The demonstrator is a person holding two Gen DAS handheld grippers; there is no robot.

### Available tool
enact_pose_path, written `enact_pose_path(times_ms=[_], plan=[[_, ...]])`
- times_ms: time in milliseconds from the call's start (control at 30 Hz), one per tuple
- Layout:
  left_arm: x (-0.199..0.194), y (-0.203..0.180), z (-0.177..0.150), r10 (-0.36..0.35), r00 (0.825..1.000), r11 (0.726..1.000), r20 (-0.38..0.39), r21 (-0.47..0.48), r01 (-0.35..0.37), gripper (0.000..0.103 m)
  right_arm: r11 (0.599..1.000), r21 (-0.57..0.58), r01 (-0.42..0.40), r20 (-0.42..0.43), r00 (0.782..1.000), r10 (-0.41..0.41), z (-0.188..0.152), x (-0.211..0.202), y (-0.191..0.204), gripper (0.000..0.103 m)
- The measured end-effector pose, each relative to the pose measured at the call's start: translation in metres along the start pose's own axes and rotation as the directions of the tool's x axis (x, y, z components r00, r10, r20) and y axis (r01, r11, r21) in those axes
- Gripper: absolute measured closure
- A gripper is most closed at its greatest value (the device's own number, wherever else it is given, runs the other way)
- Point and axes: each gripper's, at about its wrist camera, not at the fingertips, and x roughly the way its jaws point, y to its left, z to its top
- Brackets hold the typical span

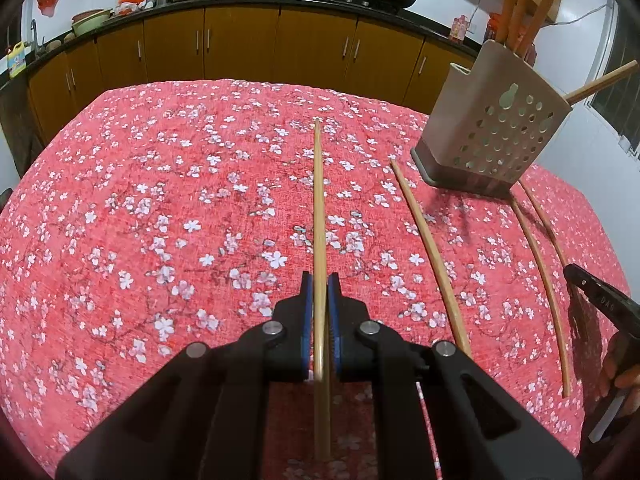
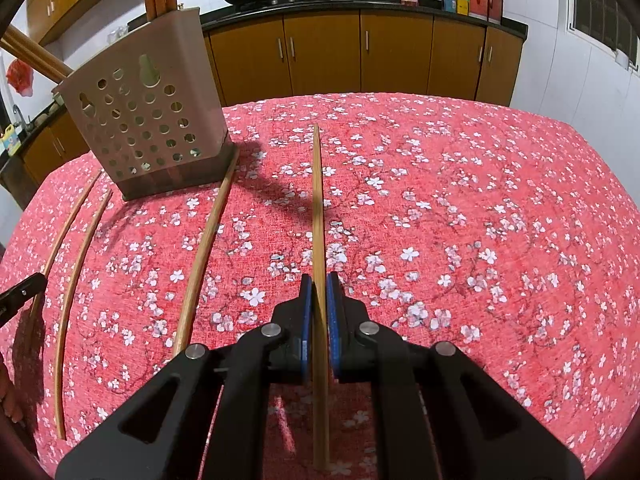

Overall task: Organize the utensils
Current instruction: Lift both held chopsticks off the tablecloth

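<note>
Both grippers are clenched on chopsticks: the left gripper (image 1: 320, 280) jaws pinch one chopstick (image 1: 318, 200) and the right gripper (image 2: 319, 282) jaws pinch another chopstick (image 2: 318, 208), each stick pointing away over the bench's red floral cloth (image 1: 160, 200). Loose chopsticks (image 2: 200, 256) lie flat on the cloth between the two grippers, near a perforated utensil holder (image 2: 152, 120) standing upright with several chopsticks already inside it.

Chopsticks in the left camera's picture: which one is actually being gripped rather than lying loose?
The central chopstick, running straight between the left gripper and its blue pads. The three others lie loose on the tablecloth, toward the holder.
</note>
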Motion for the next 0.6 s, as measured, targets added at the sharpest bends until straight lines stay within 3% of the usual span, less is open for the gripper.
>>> enact_pose_path(times_ms=[367,600], plan=[[-0.006,-0.012,-0.009,0.041,0.999,0.998,-0.004,0.049,-0.041,0.09,1.0,-0.017,0.009,-0.001,1.0,-0.009,-0.011,-0.007,0.004,0.094],[-0.009,-0.013,-0.01,0.056,0.998,0.997,-0.014,0.058,-0.055,0.095,1.0,-0.007,0.007,0.005,1.0,-0.007,-0.011,-0.01,0.002,0.095]])
